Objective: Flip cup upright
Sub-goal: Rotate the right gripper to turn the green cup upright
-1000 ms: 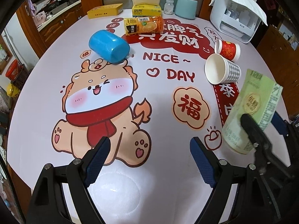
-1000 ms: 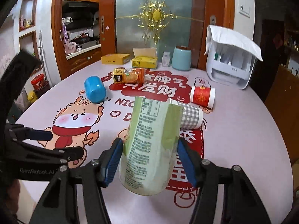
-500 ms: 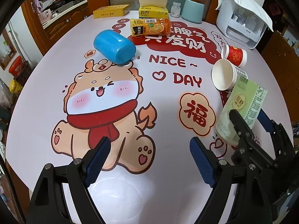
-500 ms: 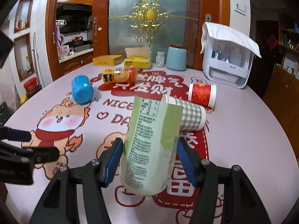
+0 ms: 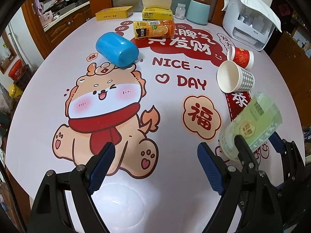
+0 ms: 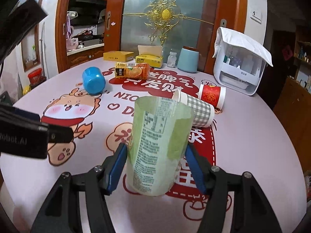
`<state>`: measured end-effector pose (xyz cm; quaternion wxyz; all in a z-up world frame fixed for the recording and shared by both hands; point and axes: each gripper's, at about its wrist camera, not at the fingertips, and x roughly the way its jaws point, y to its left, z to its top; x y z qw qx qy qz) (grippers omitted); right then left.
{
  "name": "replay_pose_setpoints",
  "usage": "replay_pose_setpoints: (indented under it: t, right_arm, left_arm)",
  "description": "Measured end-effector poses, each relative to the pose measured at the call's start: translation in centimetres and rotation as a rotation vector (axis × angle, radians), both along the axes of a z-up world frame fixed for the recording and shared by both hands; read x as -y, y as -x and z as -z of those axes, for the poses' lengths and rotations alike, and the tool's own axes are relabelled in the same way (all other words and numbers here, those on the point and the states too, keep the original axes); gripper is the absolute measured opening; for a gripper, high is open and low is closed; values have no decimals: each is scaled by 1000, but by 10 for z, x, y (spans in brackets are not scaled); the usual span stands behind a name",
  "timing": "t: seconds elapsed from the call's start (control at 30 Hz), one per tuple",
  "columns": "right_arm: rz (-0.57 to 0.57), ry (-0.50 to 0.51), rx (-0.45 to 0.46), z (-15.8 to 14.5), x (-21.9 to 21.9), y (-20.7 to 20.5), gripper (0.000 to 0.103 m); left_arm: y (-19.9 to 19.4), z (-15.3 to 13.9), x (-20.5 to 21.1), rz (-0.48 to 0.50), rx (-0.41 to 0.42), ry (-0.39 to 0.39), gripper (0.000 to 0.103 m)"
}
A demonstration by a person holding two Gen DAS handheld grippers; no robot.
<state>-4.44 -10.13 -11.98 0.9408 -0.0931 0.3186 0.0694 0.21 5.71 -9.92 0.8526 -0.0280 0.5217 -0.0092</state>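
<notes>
My right gripper [image 6: 155,167] is shut on a pale green paper cup [image 6: 158,145], holding it almost upright with its open mouth up and its base close to the tablecloth. The same cup [image 5: 250,130] shows at the right of the left wrist view, tilted, between the right gripper's fingers [image 5: 243,147]. My left gripper [image 5: 155,165] is open and empty, low over the cartoon dog print. A blue cup [image 5: 116,49], a grey checked cup [image 5: 235,76] and a red cup [image 5: 241,56] lie on their sides.
The round table [image 5: 175,203] carries an orange juice carton [image 5: 153,29] lying flat, a yellow tin [image 5: 114,15], a tissue box [image 5: 157,12], a small jar [image 5: 180,13], a light blue canister [image 5: 198,11] and a white covered appliance [image 5: 250,17] along the far edge.
My right gripper has tipped the green cup closer to upright and brought it down toward the table. My left gripper has stayed open with little movement.
</notes>
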Motion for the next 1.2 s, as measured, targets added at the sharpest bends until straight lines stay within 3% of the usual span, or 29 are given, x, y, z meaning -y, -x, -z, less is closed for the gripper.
replay_pose_setpoints:
  t: [0.43,0.57,0.8,1.2]
  right_arm:
    - [-7,-8,-32,3,1,11,63]
    - [-9,-24,-49,3,1,13,70]
    - [-22,-29,-46,3,0,22,70]
    - [8,-75,-65,-13,12,43,70]
  left_arm:
    - [7,-2,5,10,6,-10,85]
    - [9,-3,6,9,10,-13,85]
    - [11,-4,5,7,11,-14,85]
    - [28,-5,10,12,29,-39,85]
